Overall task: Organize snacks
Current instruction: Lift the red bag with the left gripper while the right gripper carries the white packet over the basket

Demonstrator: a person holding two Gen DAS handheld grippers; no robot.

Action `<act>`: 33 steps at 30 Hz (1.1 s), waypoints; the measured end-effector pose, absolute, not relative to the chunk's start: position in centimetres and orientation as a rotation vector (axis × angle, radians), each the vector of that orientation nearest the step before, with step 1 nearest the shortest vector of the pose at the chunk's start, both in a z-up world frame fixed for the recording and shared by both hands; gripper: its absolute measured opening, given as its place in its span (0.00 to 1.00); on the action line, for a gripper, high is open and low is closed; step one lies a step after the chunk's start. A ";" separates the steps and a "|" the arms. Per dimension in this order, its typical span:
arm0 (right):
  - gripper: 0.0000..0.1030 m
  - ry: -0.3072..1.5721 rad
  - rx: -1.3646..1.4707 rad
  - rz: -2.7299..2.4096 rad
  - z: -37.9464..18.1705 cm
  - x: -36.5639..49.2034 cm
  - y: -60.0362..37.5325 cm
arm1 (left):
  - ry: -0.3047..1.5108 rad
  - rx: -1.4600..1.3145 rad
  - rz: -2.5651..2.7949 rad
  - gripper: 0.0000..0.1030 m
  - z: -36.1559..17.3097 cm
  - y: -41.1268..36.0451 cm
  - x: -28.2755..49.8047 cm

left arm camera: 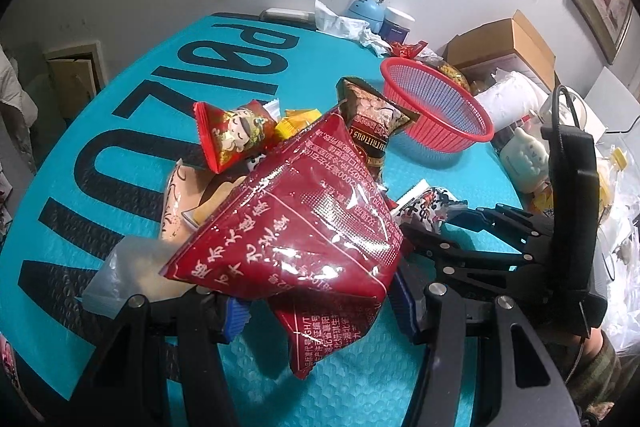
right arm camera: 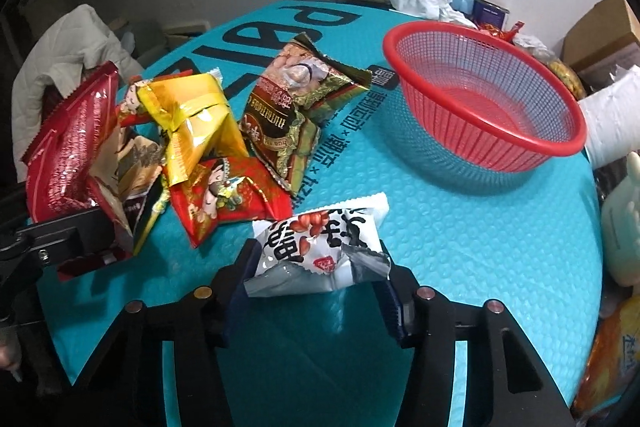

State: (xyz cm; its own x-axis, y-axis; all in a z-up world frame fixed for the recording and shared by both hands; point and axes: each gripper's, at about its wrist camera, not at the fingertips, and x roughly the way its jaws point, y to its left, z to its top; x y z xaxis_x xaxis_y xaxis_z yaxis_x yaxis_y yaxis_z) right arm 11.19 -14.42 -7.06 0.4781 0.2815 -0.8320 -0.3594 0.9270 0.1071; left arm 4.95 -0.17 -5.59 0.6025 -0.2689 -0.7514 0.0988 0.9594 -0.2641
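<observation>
Left tool (left arm camera: 320,307) clenched on dark red snack bag (left arm camera: 296,227), bag lifted clear of teal surface (left arm camera: 460,179). Right tool (right arm camera: 316,291) grasping white peanut packet (right arm camera: 320,247) near surface front edge. Remaining snack packets (right arm camera: 208,147) piled left of it. Red basket (right arm camera: 484,83) empty, upright, well apart from pile.

Left tongs (left arm camera: 320,307) angled steeply downward, blue-padded fingers (left arm camera: 236,315) standing apart and clamped on a dark red packet (left arm camera: 304,235) raised off the tabletop. Right tongs (right arm camera: 316,287) likewise tilted down, fingers (right arm camera: 390,311) pressed against both sides of a white packet (right arm camera: 320,251). In the left wrist view the right tongs' black linkage enters from the right; a camouflage-patterned sleeve (left arm camera: 596,375) shows behind it.
</observation>
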 end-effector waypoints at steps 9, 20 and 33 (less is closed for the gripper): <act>0.51 0.972 -0.041 0.388 -5.9 9.5 -15.1 | 0.889 -0.198 -0.226 0.55 -5.2 -0.4 3.8; 0.51 0.940 -0.013 0.381 -4.2 5.6 -16.0 | 0.866 -0.167 -0.267 0.55 -4.5 -1.9 1.5; 0.51 0.889 -0.003 0.293 -1.8 1.9 -19.1 | 0.842 -0.133 -0.386 0.55 -3.5 -5.3 1.0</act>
State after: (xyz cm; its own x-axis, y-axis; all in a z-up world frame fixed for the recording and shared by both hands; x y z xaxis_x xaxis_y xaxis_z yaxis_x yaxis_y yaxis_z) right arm 1.87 -19.06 -1.76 0.5930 0.2509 -0.7651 -0.2532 0.9601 0.1187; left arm 0.97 -5.27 -3.55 0.6016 -0.3837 -0.7006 0.2797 0.9227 -0.2652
